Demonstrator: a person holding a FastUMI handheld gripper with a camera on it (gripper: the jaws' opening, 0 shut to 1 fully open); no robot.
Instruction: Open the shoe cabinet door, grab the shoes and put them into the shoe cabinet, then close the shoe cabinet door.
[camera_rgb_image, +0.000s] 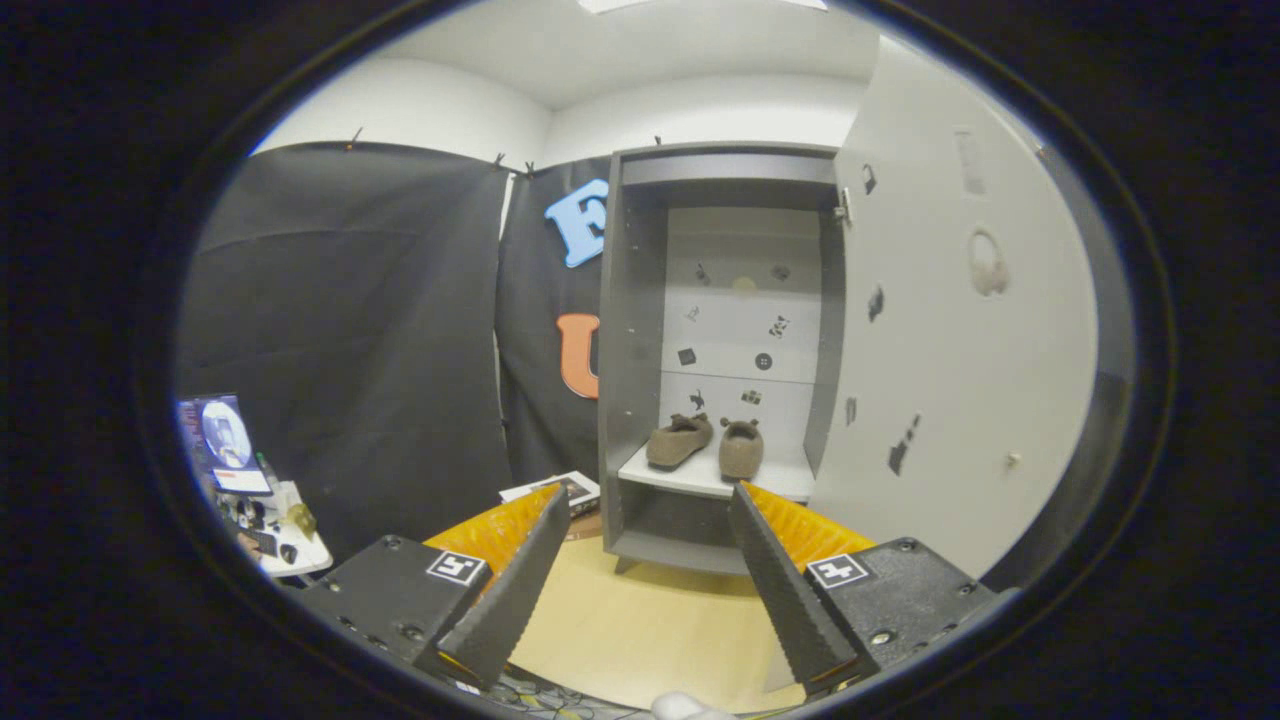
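Tongs (645, 545) agape, shoes (705, 445) beyond.

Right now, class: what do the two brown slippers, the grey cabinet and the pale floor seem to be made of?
Brown slippers: likely felt or wool; matte, fuzzy, soft-edged. Grey cabinet: probably laminated board; flat, smooth panels, dull sheen. Pale floor: possibly wood laminate; even, smooth, light tan. The gripper is open, holding nothing, short of the cabinet.

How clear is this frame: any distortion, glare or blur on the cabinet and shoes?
Gripper view: fisheye bends the cabinet door and booth walls; lighting is even, without glare; the shoes on the shelf are slightly soft but readable; the open gripper looks sharp.
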